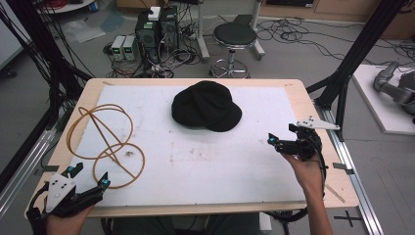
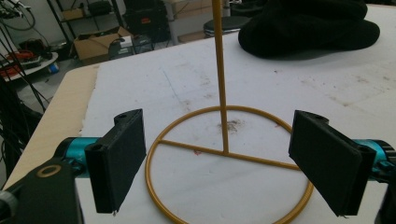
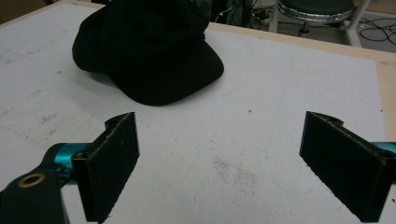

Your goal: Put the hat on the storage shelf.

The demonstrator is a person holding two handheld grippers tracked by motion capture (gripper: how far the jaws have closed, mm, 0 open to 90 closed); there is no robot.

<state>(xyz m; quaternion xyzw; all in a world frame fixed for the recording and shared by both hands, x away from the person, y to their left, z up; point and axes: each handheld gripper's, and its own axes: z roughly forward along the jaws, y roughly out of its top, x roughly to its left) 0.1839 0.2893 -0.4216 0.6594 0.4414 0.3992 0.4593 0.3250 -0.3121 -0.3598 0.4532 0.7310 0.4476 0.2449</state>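
Both grippers stood open and empty: your left gripper [image 1: 89, 179] hovered near the wire stand [image 1: 105, 143], base ring between the jaws in the left gripper view; your right gripper [image 1: 280, 136] faced the black cap [image 1: 206, 105], well apart. Looked like pre-grasp. Next you'd need to close on the cap, probably its brim. White mat [image 1: 205, 161] was stained; stool [image 1: 235, 36] and cables lay behind the table.

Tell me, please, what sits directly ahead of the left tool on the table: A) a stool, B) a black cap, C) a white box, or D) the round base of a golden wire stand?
D: in the left gripper view the wire stand sets its ring base between the open left tool jaws, while the black cap lies farther back.
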